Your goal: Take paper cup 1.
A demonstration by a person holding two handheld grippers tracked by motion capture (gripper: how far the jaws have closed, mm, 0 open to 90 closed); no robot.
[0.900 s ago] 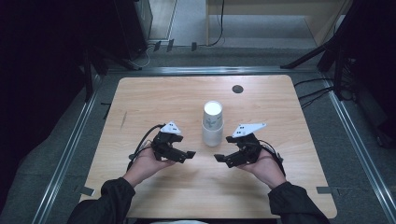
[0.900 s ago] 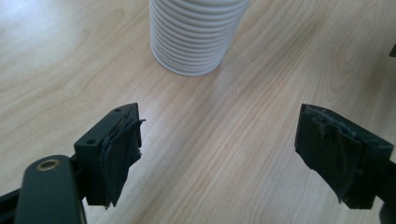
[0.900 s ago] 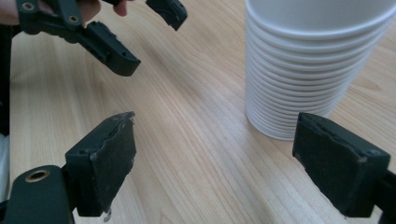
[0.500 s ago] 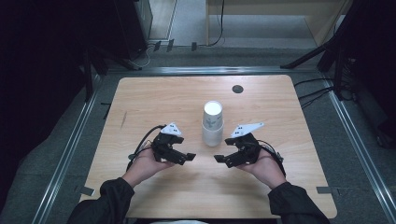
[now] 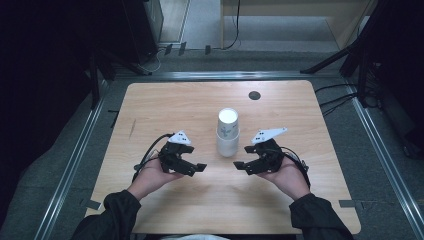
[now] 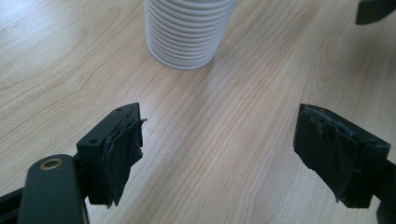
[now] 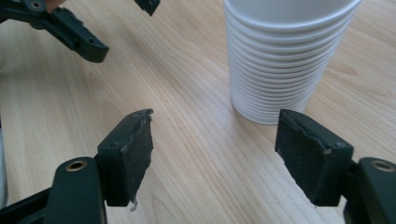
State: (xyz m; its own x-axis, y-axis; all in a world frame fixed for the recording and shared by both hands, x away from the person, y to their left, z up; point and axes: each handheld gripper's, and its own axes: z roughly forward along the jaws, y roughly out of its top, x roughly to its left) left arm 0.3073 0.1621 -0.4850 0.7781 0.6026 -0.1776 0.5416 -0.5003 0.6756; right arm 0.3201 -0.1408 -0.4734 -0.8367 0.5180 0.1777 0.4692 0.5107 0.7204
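Ribbed white cup stack [image 5: 228, 132] on pale woodgrain table [image 5: 165, 107]

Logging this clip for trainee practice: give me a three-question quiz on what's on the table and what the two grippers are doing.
1. True or false: the left gripper grips the stack of white cups.
2. The stack stands: A) upright B) tipped over C) lifted off the table.
3. What state are the right gripper fingers in?

Key: 1 false, it is open and short of the stack. 2 A. 3 open, holding nothing.
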